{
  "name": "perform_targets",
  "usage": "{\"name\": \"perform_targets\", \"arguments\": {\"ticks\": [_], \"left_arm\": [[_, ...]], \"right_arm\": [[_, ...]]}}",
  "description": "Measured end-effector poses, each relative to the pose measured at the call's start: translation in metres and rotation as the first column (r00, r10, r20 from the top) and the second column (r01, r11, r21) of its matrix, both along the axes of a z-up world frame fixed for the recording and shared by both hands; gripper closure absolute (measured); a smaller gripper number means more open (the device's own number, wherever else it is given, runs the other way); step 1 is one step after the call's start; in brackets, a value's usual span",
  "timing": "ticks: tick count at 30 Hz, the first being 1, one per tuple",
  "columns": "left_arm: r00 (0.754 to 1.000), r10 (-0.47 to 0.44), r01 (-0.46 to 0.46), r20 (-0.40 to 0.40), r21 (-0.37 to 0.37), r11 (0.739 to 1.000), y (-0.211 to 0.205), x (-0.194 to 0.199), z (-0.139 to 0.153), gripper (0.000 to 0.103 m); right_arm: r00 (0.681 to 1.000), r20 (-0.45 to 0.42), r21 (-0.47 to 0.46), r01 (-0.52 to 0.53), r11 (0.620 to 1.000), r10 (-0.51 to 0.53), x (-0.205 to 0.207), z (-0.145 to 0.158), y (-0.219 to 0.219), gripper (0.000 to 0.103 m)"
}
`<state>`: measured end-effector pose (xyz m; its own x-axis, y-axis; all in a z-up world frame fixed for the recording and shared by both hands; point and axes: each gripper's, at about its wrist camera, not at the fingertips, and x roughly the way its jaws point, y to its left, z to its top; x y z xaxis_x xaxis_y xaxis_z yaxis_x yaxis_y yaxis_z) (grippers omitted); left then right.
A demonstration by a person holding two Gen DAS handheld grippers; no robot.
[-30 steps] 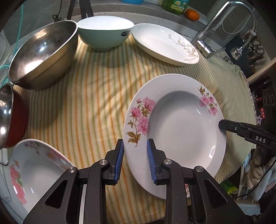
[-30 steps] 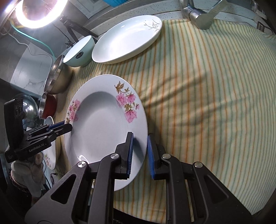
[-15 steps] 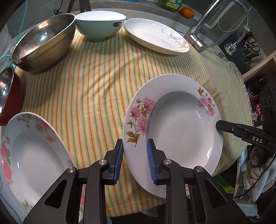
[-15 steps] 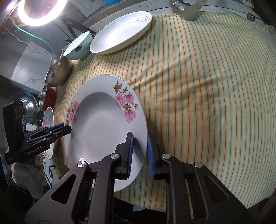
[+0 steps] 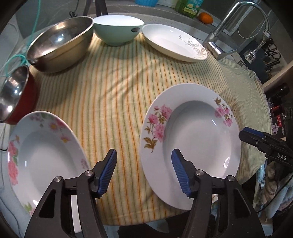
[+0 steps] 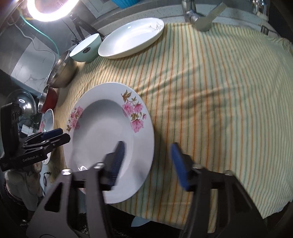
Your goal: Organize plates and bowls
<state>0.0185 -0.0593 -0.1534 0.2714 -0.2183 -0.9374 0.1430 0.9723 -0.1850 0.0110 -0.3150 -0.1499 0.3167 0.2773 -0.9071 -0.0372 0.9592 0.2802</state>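
Note:
A white deep plate with pink flowers (image 5: 192, 139) lies on the striped cloth near its front edge; it also shows in the right wrist view (image 6: 109, 139). My left gripper (image 5: 143, 172) is open astride its left rim. My right gripper (image 6: 146, 161) is open astride its right rim, and appears in the left wrist view (image 5: 245, 132). A second flowered plate (image 5: 44, 155) lies at the front left. A white oval plate (image 5: 174, 43), a mint bowl (image 5: 118, 29), a steel bowl (image 5: 60, 45) and a red-sided bowl (image 5: 15, 95) stand at the back and left.
A tap (image 5: 236, 29) rises at the back right beside the cloth (image 5: 109, 91). A dish soap bottle (image 5: 189, 7) and an orange (image 5: 206, 18) sit behind. A ring light (image 6: 51, 9) stands at the back left. The cloth's right half (image 6: 219, 100) is bare.
Both grippers were shut on the pink-flowered plate's rims and have opened, letting it go onto the cloth. The second flowered plate has come further into view at left.

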Motion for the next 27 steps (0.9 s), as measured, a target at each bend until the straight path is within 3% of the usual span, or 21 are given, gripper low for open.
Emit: {"name": "perform_targets", "arguments": {"ticks": [3, 6, 10, 22, 27], "left_arm": [[0.999, 0.030, -0.031, 0.043, 0.014, 0.999, 0.005, -0.003, 0.011, 0.036], [0.994, 0.052, -0.053, 0.093, 0.003, 0.999, 0.009, -0.009, 0.027, 0.026], [0.987, 0.082, -0.081, 0.138, -0.008, 0.997, 0.022, -0.019, 0.044, 0.024], [0.950, 0.283, -0.280, 0.131, -0.044, 0.959, 0.101, -0.057, 0.054, 0.024], [0.940, 0.326, -0.315, 0.104, -0.106, 0.943, 0.136, -0.075, 0.048, 0.024]], "right_arm": [[0.999, 0.041, -0.023, 0.009, 1.000, -0.008, -0.001, 0.010, 0.000, 0.030], [0.997, 0.077, -0.031, 0.021, 0.999, -0.019, 0.000, 0.021, -0.001, 0.025], [0.992, 0.125, -0.038, 0.026, 0.999, -0.021, 0.000, 0.036, 0.003, 0.019], [0.969, 0.205, -0.034, -0.132, 0.991, 0.136, 0.008, 0.064, 0.070, 0.017], [0.956, 0.215, -0.026, -0.198, 0.980, 0.199, 0.013, 0.066, 0.102, 0.017]]}}
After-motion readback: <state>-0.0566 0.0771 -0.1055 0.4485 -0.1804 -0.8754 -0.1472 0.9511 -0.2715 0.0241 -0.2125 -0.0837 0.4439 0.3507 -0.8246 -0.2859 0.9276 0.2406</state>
